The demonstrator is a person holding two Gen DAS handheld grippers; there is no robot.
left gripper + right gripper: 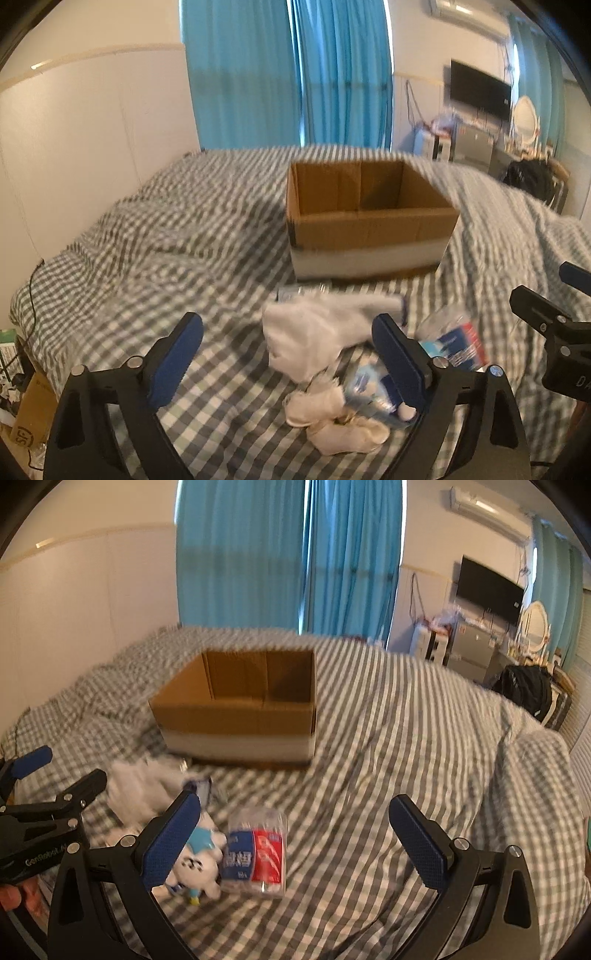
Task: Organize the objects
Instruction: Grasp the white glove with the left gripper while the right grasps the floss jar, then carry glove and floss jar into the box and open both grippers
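An open, empty cardboard box (369, 221) stands on the checked bed; it also shows in the right wrist view (236, 712). In front of it lie a white cloth (317, 332), white socks (328, 417), a small plush toy (195, 867) and a clear box of cotton swabs (258, 853) with a blue and red label. My left gripper (288, 350) is open above the cloth and socks. My right gripper (295, 830) is open, just right of the swab box. Each gripper shows at the edge of the other's view.
The bed's grey-checked cover (406, 738) is rumpled, with a raised fold at the right. Blue curtains (288, 74) hang behind. A TV (487, 587), a dresser and a black bag (528, 690) stand at the far right. A carton (29, 413) sits on the floor at the left.
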